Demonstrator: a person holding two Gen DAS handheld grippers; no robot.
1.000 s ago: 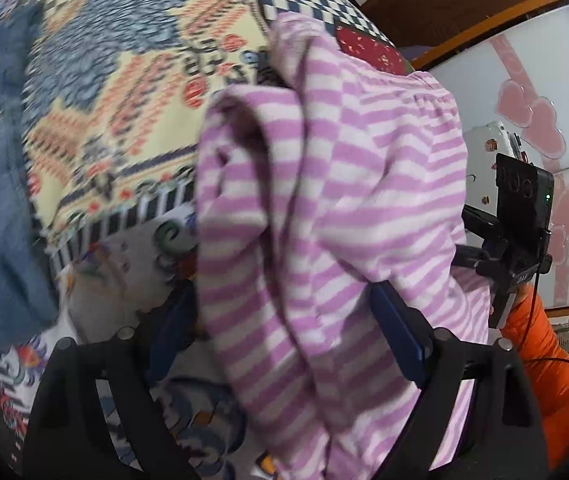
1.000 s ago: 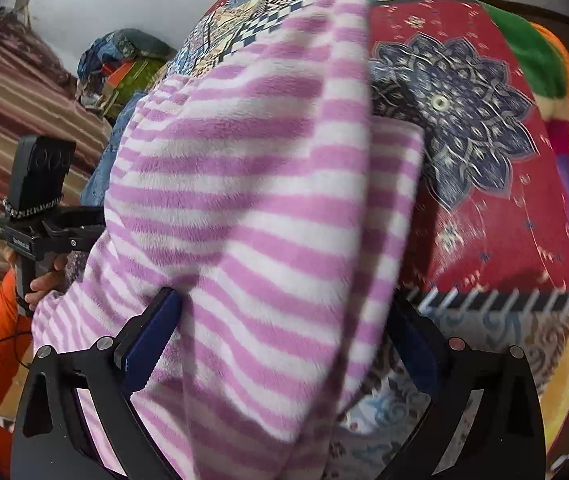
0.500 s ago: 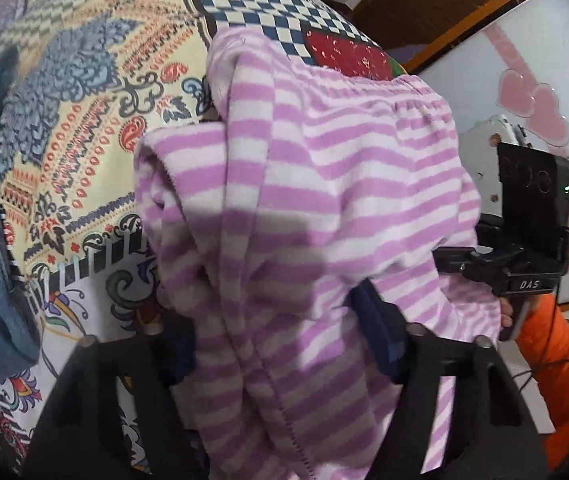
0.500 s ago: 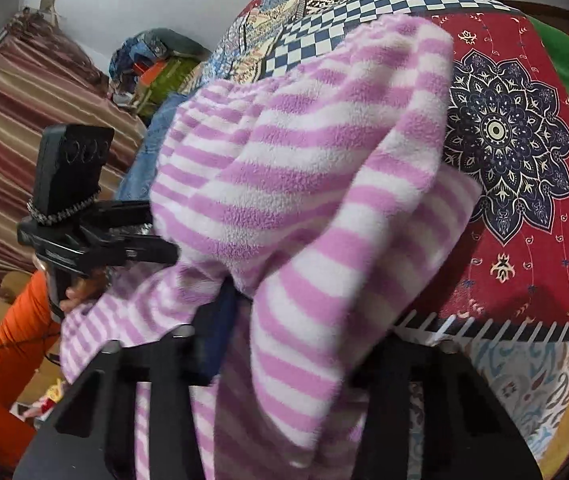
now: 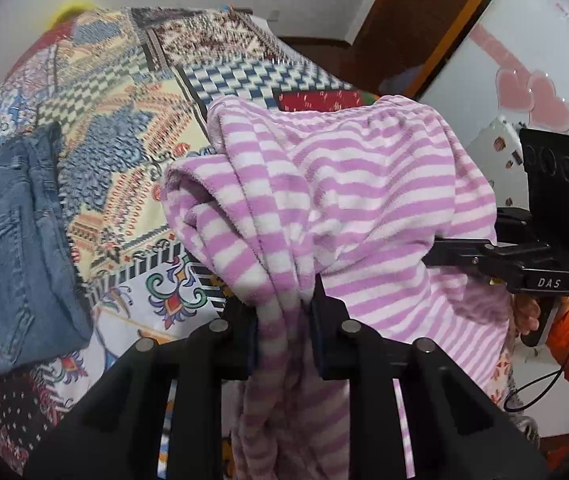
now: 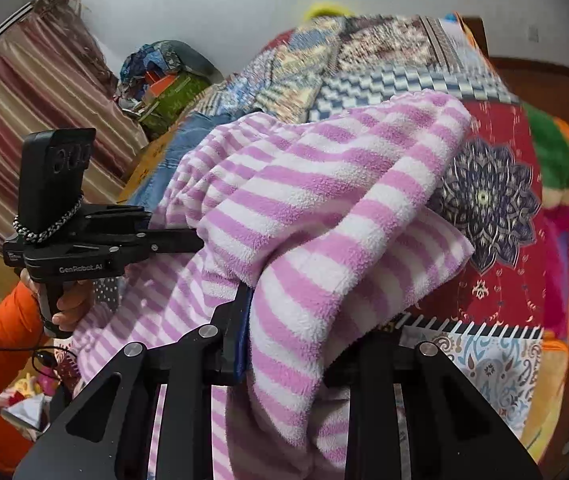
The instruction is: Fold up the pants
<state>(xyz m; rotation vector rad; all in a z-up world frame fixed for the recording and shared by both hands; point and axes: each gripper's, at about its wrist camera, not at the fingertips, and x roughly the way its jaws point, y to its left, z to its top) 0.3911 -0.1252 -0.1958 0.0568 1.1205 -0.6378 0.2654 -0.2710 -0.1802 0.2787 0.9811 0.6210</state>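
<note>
Where a second ago the striped pink-and-white pants (image 5: 348, 208) lay loosely between wide-set jaws, both grippers have just been closing, and the fabric is now bunched and pinched in each. In the left wrist view the left gripper (image 5: 284, 316) is clamped on a gathered rope of fleece at about six o'clock, the rest of the garment ballooning above it toward twelve. In the right wrist view the right gripper (image 6: 284, 344) bites a thick fold at six o'clock, with the cloth draping over its right finger. The garment now hangs up off the bed between the two grips, where earlier it rested lower against the bedspread. That suggests the pick-up is done and the pants are ready to be shaken out or laid flat for the first fold; no fold looks made yet, as the fabric is crumpled.

Beneath lies a patchwork bedspread (image 5: 124, 152) of checks and paisley. A pair of blue jeans (image 5: 8, 248) lies on it at nine o'clock in the left view. In the right view an orange sleeve (image 6: 0, 344) shows at eight o'clock, striped curtains (image 6: 36, 92) at ten, a heap of bundles (image 6: 164, 80) near eleven. A white door with pink hearts (image 5: 532, 96) stands at two o'clock in the left view.
</note>
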